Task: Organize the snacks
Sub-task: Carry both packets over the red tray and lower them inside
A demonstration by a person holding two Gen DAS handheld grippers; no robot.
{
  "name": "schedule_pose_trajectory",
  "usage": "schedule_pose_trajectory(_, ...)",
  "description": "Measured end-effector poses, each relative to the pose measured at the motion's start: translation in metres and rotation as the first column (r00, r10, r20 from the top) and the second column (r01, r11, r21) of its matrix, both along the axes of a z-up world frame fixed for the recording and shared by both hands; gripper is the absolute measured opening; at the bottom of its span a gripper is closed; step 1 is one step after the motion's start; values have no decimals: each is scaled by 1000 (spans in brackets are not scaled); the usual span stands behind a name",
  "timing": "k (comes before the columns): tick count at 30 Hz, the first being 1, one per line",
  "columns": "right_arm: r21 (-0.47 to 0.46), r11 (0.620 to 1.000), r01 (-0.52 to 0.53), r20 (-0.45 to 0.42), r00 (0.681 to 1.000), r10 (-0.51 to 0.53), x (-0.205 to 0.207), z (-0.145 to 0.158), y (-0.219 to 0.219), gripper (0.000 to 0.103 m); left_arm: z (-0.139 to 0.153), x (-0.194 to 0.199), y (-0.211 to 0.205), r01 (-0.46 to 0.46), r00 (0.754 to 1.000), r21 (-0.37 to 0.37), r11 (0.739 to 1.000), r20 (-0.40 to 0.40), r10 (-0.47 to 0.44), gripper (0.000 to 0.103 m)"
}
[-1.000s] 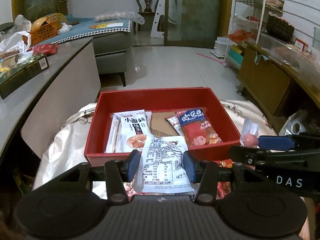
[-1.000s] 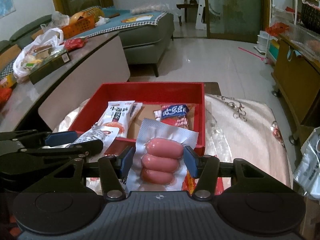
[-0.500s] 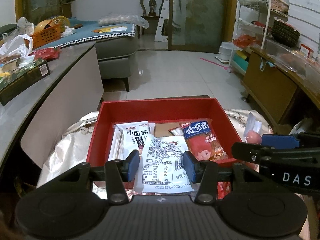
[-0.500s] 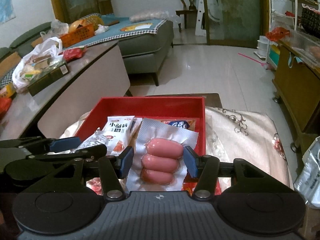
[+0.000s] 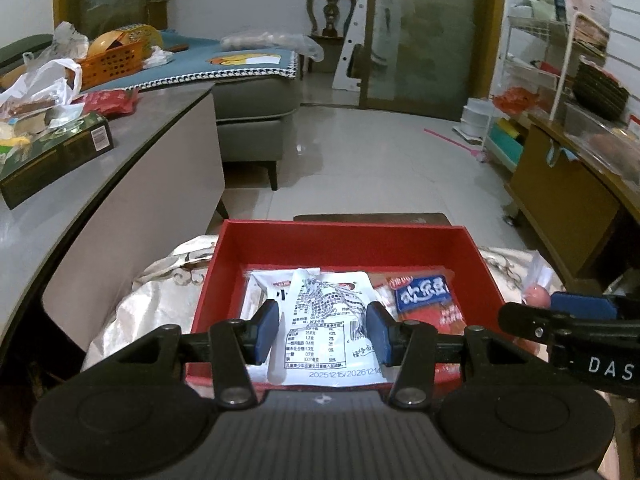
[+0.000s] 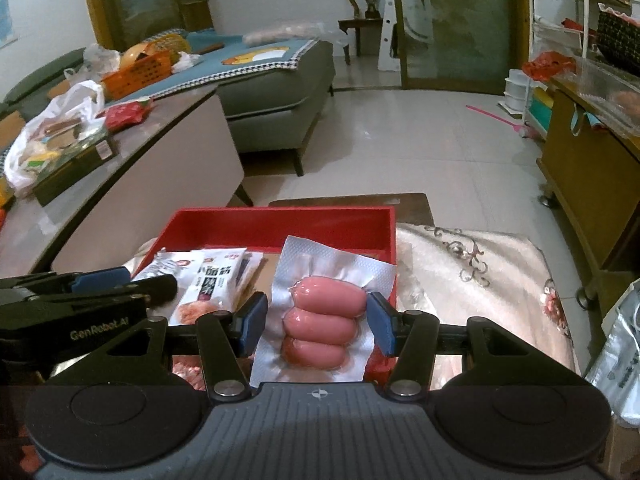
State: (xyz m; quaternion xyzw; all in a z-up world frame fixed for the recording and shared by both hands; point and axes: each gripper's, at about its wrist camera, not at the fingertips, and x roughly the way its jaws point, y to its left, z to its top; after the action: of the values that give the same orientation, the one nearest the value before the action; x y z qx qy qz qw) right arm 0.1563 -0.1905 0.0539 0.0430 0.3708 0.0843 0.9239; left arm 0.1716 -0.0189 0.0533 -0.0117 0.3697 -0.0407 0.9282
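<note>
A red box sits on a patterned cloth with several snack packets lying flat in it, among them a blue-and-red packet. My left gripper is shut on a white printed snack packet, held over the box's near part. My right gripper is shut on a clear pack of three pink sausages, held over the right side of the red box. In the right wrist view the left gripper shows at the left with its white packet.
The pale embroidered cloth covers the table around the box. A grey counter at the left carries a green carton, bags and an orange basket. A wooden cabinet stands at the right. A silver bag lies at the far right.
Both grippers have moved forward over the red box with their packets still held. The box now lies closer under them.
</note>
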Motion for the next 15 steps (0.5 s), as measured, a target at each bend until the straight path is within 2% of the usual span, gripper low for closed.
schedule_pose_trajectory(15, -18, 1000, 15, -47, 999, -15, 46, -23, 4, 62, -28, 43, -7, -33, 998, 29, 999, -50, 34, 42)
